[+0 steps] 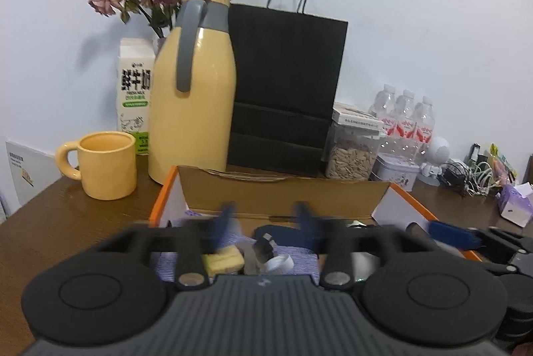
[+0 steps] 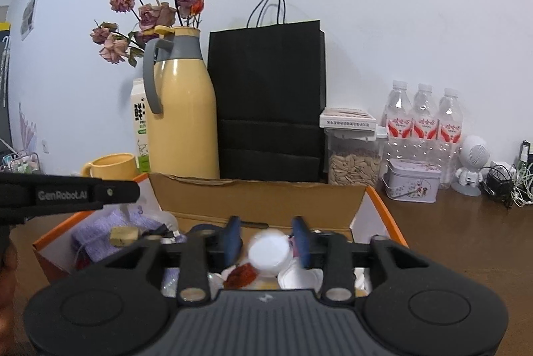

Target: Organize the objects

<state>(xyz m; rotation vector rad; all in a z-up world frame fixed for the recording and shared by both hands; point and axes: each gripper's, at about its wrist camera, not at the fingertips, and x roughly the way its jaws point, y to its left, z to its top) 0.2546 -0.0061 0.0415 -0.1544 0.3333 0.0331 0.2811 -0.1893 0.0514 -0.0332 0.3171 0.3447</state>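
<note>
- Cup (image 2: 269,251): small, white, between our right gripper (image 2: 268,237) fingers, above the box (image 2: 256,199).
- We judge it light and crushable; hold its sides gently.
- Both grippers' fingers are apart; left gripper (image 1: 265,216) holds nothing.

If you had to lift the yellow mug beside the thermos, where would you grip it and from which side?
I would probably take the yellow mug by its handle, coming from the left. It stands upright with the handle sticking out leftward over bare table, while the thermos crowds its right side. Pinching the open rim from above would also work.
</note>
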